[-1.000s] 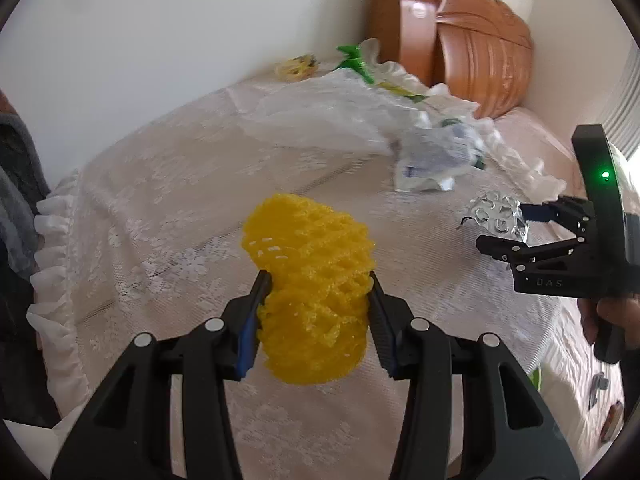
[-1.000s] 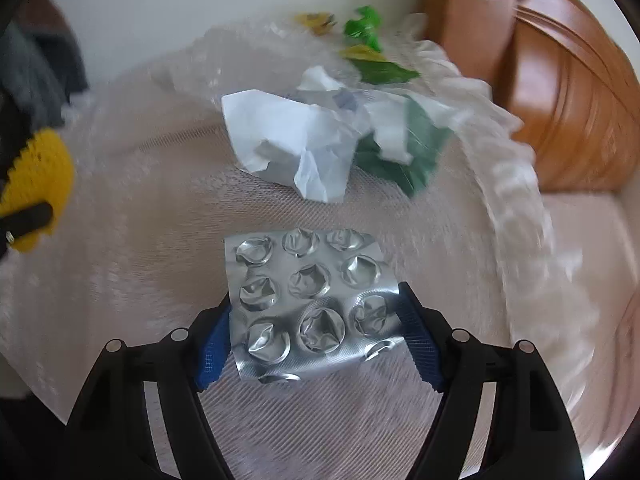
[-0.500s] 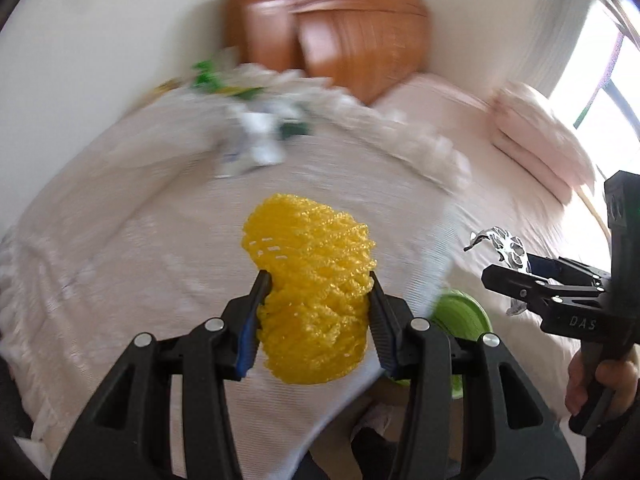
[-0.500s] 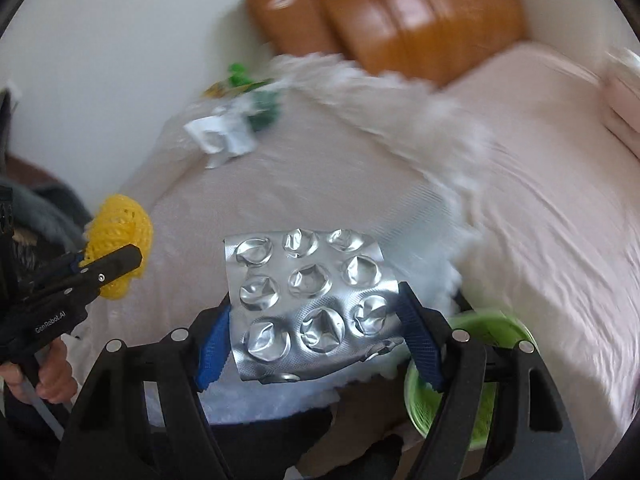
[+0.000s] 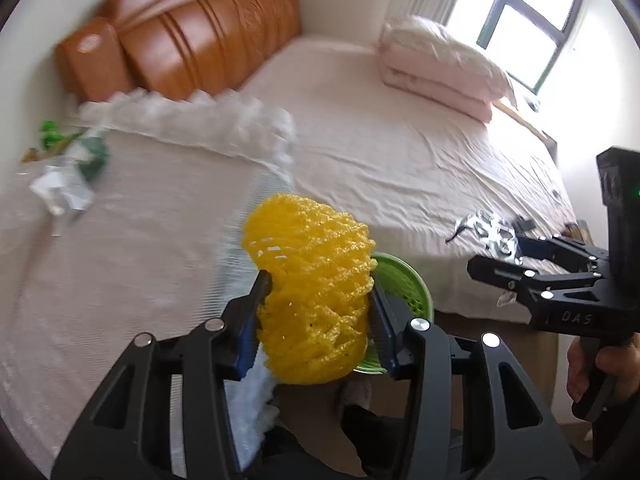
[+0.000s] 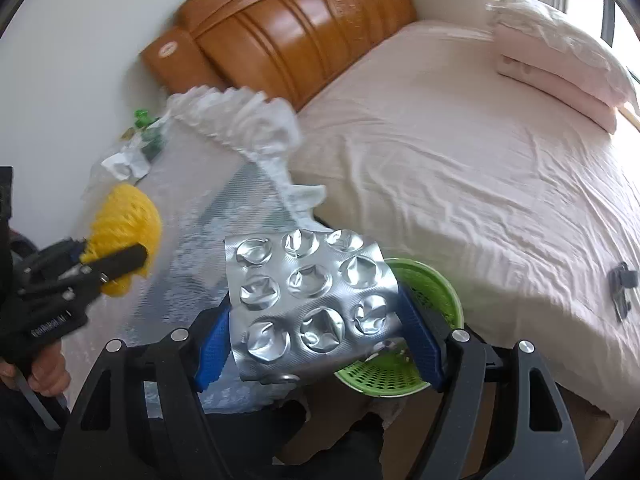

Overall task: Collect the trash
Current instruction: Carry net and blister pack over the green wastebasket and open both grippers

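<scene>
Right wrist, blister pack (image 6: 310, 306) upright, clamped crosswise

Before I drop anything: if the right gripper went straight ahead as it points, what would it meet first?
Probably the green basket, just beyond the blister pack in the right gripper; depth is unclear.

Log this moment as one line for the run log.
left gripper: holds yellow foam net | right gripper: holds empty blister pack | green bin: below both

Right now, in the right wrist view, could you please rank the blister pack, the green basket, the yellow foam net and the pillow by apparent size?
1. blister pack, inflated by nearness to the camera
2. pillow, though far off
3. green basket, partly hidden
4. yellow foam net

The middle two are close; I would not rank them firmly.
</scene>
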